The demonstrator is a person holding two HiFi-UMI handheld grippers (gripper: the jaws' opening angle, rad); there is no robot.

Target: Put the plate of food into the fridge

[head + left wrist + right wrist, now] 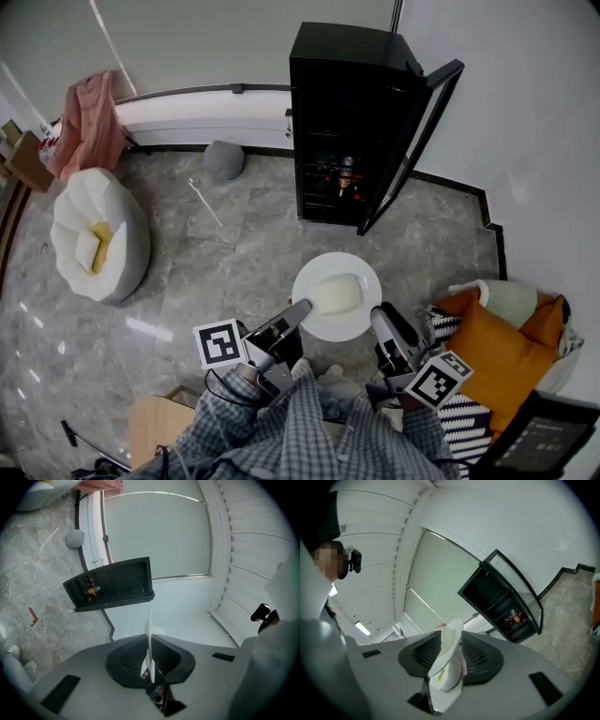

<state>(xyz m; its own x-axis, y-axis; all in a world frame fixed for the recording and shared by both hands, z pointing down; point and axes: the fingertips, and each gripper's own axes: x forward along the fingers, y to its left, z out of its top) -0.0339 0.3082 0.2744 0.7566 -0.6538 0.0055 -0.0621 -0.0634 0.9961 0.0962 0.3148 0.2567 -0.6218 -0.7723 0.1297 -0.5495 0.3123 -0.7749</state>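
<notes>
1 plate (354, 324): left tool (302, 308) clamps rim, right tool (378, 315) straddles rim; fridge (347, 94) open.

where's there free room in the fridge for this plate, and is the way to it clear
The upper shelves of the fridge look bare, though dim. The lower shelf is crowded with bottles. The floor between the plate and the open door is bare.

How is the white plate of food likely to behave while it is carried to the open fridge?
The plate looks rigid, so it should hold its shape with the left gripper pinching its rim. The pale food block seems to lie loose and may slide if the plate tilts. It is probably breakable if dropped.
</notes>
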